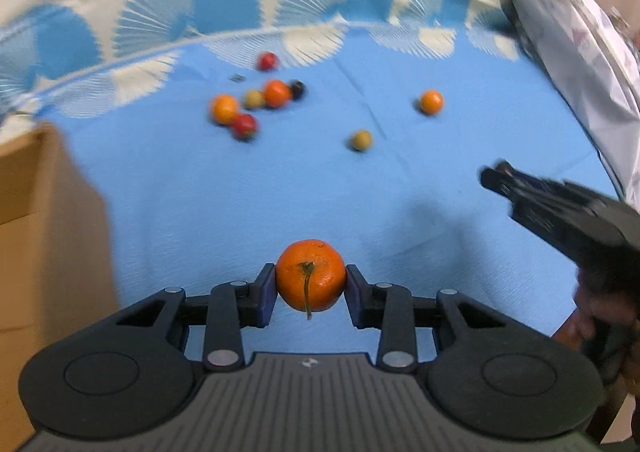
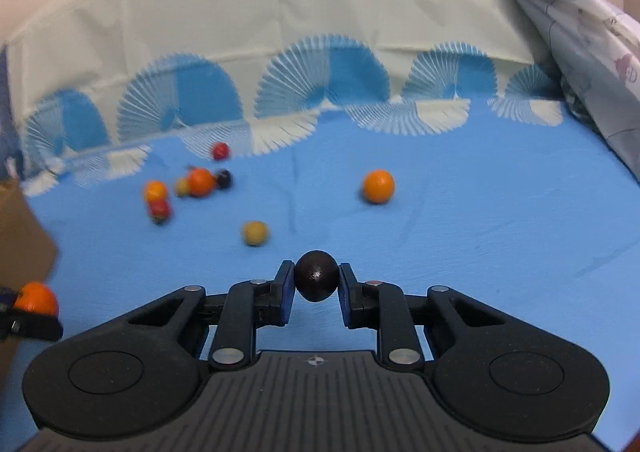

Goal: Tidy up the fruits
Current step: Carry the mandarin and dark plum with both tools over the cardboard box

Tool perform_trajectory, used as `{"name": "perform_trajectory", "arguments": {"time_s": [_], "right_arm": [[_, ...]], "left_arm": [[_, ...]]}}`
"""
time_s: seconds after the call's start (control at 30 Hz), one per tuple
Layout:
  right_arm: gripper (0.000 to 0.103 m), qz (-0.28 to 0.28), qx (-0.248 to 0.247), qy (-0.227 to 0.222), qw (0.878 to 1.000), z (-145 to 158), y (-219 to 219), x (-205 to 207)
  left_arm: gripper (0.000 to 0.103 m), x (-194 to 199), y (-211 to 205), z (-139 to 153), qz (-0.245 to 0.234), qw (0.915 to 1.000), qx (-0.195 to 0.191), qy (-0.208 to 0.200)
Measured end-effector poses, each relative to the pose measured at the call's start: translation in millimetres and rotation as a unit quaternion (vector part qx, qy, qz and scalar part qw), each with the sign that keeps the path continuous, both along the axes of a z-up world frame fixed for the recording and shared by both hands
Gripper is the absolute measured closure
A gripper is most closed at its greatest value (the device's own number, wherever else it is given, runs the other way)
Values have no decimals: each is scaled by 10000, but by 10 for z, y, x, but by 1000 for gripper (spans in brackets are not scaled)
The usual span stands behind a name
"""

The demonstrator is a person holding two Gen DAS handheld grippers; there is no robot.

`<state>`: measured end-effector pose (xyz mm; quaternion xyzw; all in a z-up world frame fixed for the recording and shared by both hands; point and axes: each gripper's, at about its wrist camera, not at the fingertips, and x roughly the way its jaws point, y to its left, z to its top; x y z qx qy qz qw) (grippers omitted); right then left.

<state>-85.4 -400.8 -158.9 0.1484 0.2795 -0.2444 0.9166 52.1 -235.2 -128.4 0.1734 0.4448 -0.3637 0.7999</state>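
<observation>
Fruit fills both my grips: my left gripper [image 1: 310,284] pinches a round orange tangerine [image 1: 310,275] (stem toward me), my right gripper [image 2: 316,284] clamps a small dark round plum [image 2: 316,275], both above the blue cloth [image 1: 400,211], loose fruits lying far left.

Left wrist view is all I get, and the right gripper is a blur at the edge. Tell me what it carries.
Observer: The right gripper is shut on a dark round fruit, pinched between its blue fingers.
Operator: Confirm it is off the cloth.
Observer: It appears lifted; blue tablecloth shows beneath the fruit.
Operator: Give me what lies nearest ahead of it.
Observer: A yellowish fruit sits alone just beyond, slightly to the picture's left.
</observation>
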Motion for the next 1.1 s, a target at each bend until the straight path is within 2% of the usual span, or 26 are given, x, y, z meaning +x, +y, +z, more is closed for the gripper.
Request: {"name": "perform_trajectory", "arguments": {"time_s": [0.13,0.27,0.43,0.53,0.77,0.93,1.1], "right_arm": [[79,320,79,-218,9992,345,504,-210],[79,863,95,-365,9956,612,1126,-294],[79,1627,361,-489,9848,853,1848,-245],[79,2062,343,-489,9767,963,2262,-173],[79,2680,200,-348,9626,1171,2897,122],[79,2901,126,-187,9567,1197,3200,353],[79,3058,65,58,9521,1085,3375,561]], "left_arm": [[63,-61,488,394,366,9992,-89,-159],[63,-98,1016,702,771,9966,-78,-285],[63,-121,1706,929,1338,9902,77,-380],[63,-130,2089,1022,1583,9859,103,-538],[63,-54,2803,1067,1986,9785,-58,-546],[63,86,3013,975,2139,9759,-98,-414],[63,261,3123,794,2231,9745,-33,-245]]}}
